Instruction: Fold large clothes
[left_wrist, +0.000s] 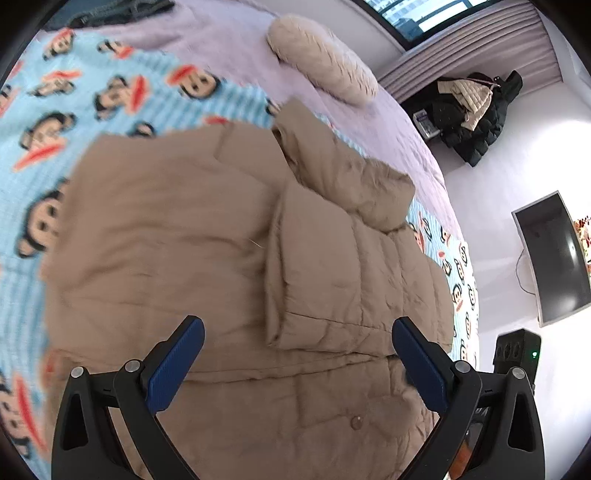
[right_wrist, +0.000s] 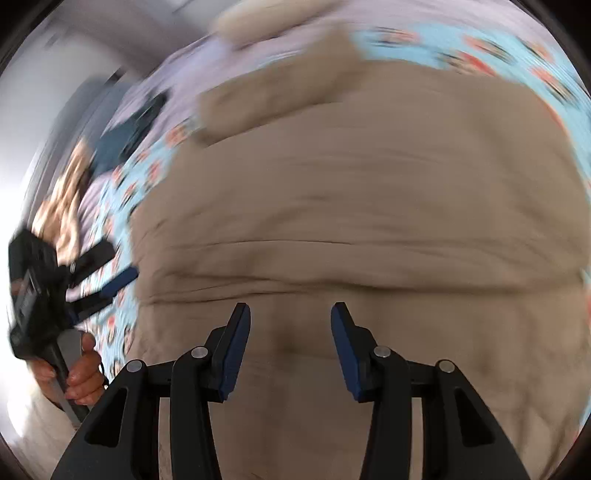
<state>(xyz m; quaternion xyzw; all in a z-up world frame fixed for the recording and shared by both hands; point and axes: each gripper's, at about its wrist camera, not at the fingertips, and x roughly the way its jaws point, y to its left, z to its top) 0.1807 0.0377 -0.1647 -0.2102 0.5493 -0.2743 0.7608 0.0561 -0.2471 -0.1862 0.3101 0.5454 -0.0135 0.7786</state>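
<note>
A tan padded jacket (left_wrist: 184, 229) lies spread on a light blue monkey-print blanket (left_wrist: 122, 92) on the bed. One sleeve (left_wrist: 314, 266) is folded over its body, and the collar end (left_wrist: 354, 177) is bunched toward the far side. My left gripper (left_wrist: 297, 326) hovers over the jacket's near part, jaws wide open with nothing between them. In the blurred right wrist view the jacket (right_wrist: 351, 206) fills most of the frame. My right gripper (right_wrist: 290, 310) is open above it, pads apart and empty. The left gripper (right_wrist: 99, 277) shows at the left edge, held by a hand (right_wrist: 83, 373).
A beige fluffy pillow (left_wrist: 321, 59) rests on the lilac bedcover (left_wrist: 229, 37). A dark garment (left_wrist: 122, 11) lies at the far end of the bed. On the floor to the right are a heap of dark clothes (left_wrist: 476, 114), a flat screen (left_wrist: 554, 258) and a black box (left_wrist: 517, 350).
</note>
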